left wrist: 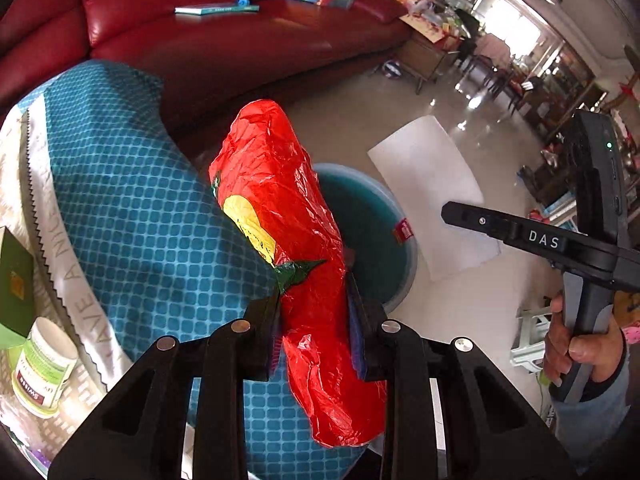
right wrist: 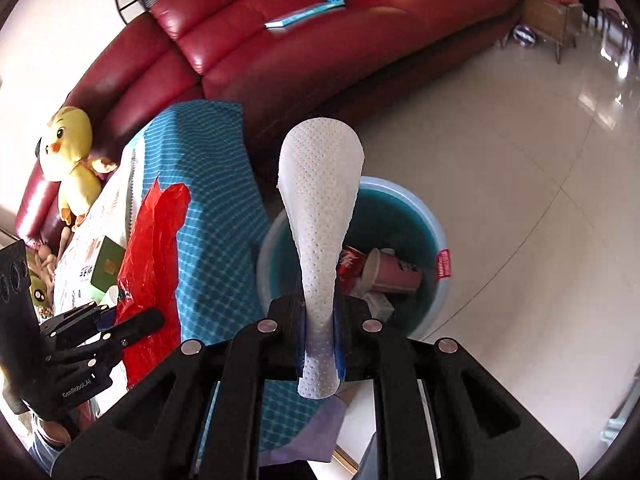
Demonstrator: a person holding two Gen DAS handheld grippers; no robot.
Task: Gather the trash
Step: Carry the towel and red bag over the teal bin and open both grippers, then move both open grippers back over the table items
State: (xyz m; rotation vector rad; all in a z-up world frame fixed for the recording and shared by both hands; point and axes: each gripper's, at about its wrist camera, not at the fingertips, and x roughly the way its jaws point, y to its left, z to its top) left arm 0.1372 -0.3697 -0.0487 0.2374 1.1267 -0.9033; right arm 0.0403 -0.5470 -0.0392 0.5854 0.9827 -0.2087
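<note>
Two pieces of trash are in transit toward the bin. Left claw [left wrist: 316, 312], at lower centre of its own view, is closed tight on a crumpled red plastic bag [left wrist: 288, 240], which stands up past the fingers and partly hides the blue bin [left wrist: 400, 280] behind it. Right claw [right wrist: 320, 320], at lower centre of its view, is pinched nearly shut on a folded white paper towel [right wrist: 320, 208], whose free end rises over the bin [right wrist: 434, 292]. That bin stands on the floor just beside the tabletop with the blue checked cloth [right wrist: 216, 216], and already holds a red can [right wrist: 352, 262] and a pink paper cup [right wrist: 394, 274]. Judged step: carrying both items to the drop. The next move calls for bringing each claw over the bin's mouth, then opening the fingers so the piece falls inside, clear of the rim.
</note>
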